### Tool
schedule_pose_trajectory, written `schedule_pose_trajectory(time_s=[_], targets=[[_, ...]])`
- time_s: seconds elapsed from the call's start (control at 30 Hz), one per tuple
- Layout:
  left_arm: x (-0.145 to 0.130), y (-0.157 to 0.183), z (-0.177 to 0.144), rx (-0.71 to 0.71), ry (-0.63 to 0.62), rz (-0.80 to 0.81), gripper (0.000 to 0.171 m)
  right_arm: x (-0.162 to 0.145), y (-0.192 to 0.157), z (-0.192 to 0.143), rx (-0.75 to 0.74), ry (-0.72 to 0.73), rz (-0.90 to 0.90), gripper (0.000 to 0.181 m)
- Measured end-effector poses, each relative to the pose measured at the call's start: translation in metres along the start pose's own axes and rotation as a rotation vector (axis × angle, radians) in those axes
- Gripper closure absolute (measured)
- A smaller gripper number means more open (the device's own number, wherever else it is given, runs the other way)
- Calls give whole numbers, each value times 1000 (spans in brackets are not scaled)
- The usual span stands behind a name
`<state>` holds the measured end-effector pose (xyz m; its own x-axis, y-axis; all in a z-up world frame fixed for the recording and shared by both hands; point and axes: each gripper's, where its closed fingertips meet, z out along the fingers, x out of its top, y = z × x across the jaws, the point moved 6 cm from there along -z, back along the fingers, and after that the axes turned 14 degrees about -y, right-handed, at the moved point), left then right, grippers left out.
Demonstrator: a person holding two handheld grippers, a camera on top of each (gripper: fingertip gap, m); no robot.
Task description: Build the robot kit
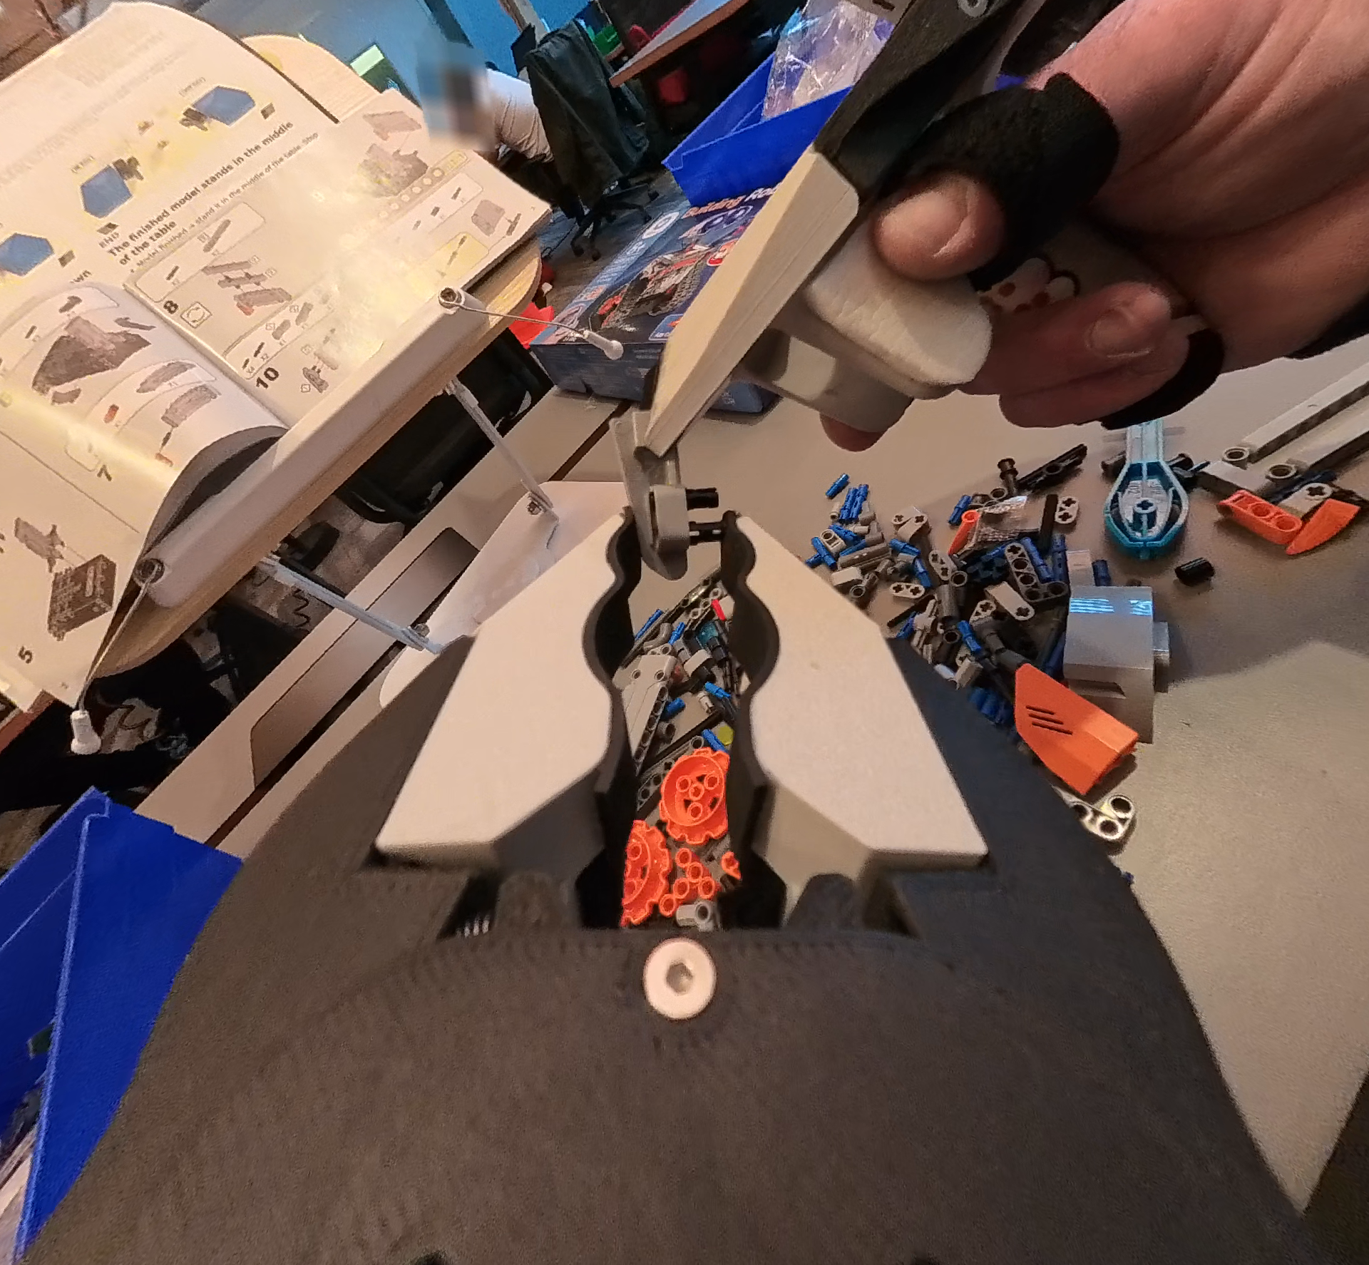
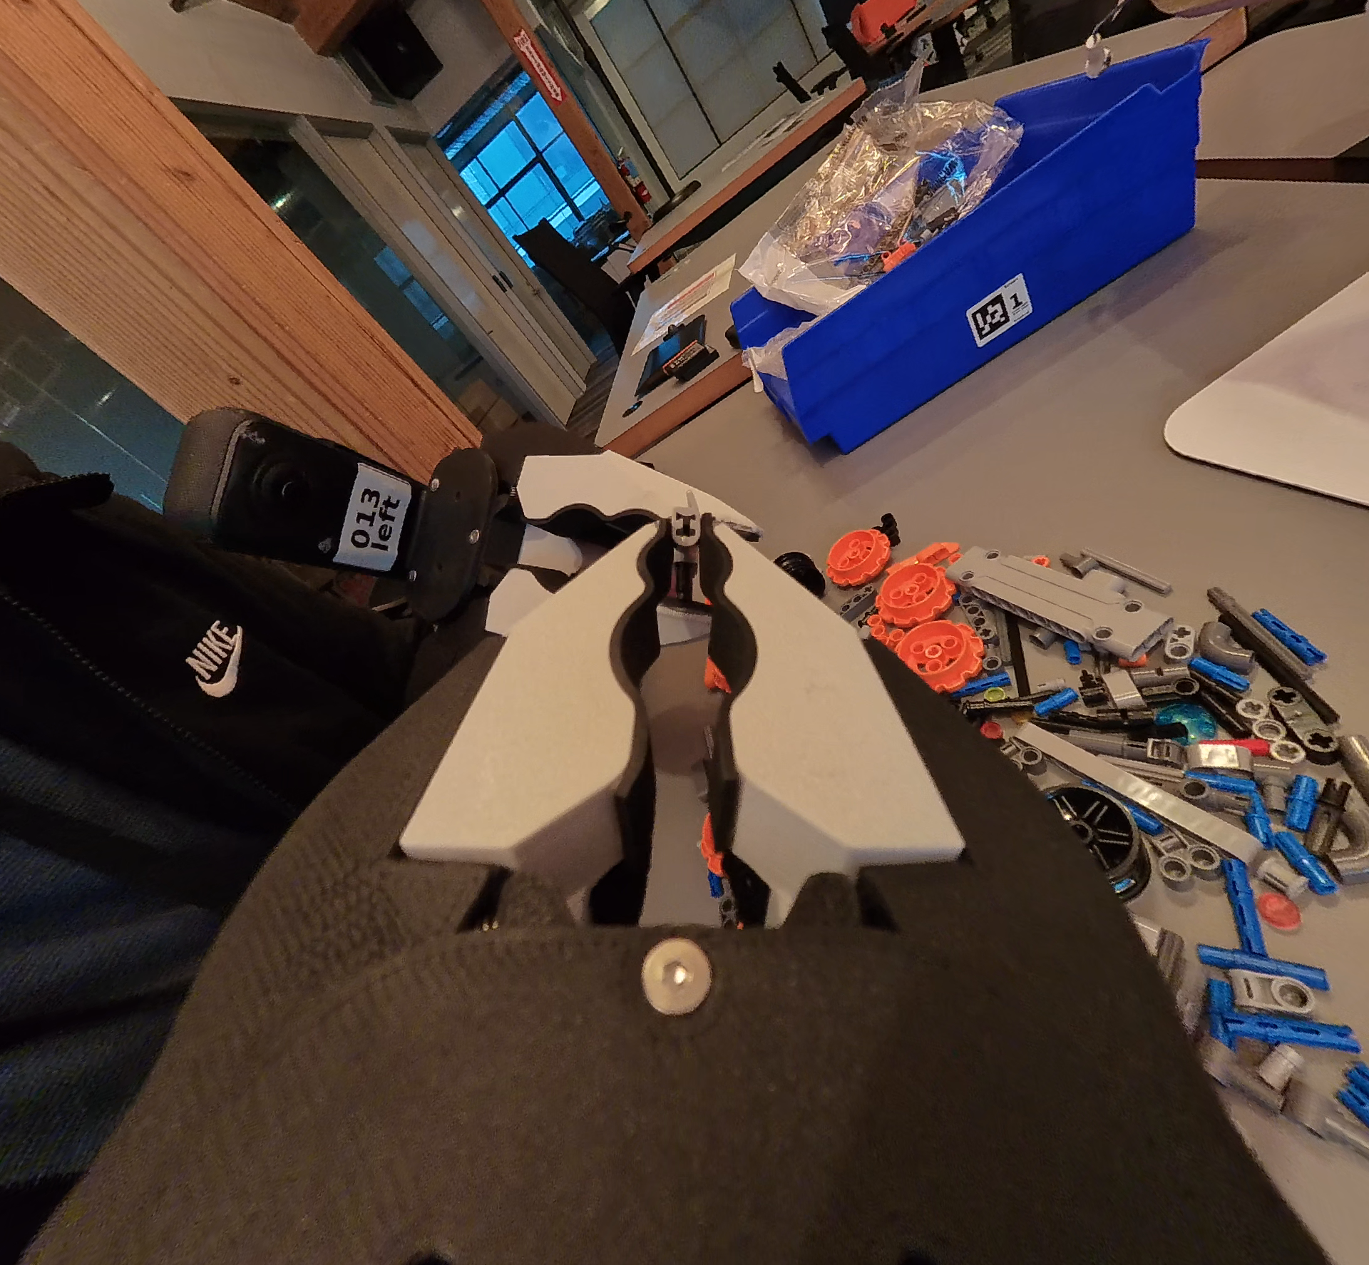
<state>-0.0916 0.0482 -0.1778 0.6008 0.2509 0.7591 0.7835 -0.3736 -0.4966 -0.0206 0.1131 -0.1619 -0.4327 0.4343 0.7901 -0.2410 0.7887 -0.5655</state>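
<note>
At frame centre, the left gripper (image 1: 678, 525) is pinched on a black pin (image 1: 707, 528) plugged into a grey connector piece (image 1: 667, 514). The right gripper (image 2: 685, 525) clamps that piece. Loose parts (image 2: 1156, 733) and orange gears (image 2: 911, 596) lie unassembled on the table (image 2: 1037, 474).

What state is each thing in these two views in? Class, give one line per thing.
Left gripper: shut on a black pin.
Right gripper: shut on a grey piece.
Grey piece: held above the table, black pins in it.
Instruction booklet: open on a stand.
Blue bin: holds crumpled clear bags.
Orange gears: loose on the table.
</note>
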Motion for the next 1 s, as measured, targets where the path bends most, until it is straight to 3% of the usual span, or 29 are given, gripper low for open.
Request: schedule_pose_trajectory(time_s=[0.27, 0.47, 0.77, 1.0], targets=[[2, -2, 1, 2, 9, -17, 152, 2, 0, 0, -3, 24, -5, 177], [11, -1, -9, 86, 78, 50, 151, 6, -6, -7, 141, 80, -16, 177], [27, 10, -32, 208, 195, 204, 153, 5, -30, -15, 283, 111, -284, 177], [31, 14, -37, 237, 222, 247, 153, 4, -37, -18, 308, 112, -345, 177]])
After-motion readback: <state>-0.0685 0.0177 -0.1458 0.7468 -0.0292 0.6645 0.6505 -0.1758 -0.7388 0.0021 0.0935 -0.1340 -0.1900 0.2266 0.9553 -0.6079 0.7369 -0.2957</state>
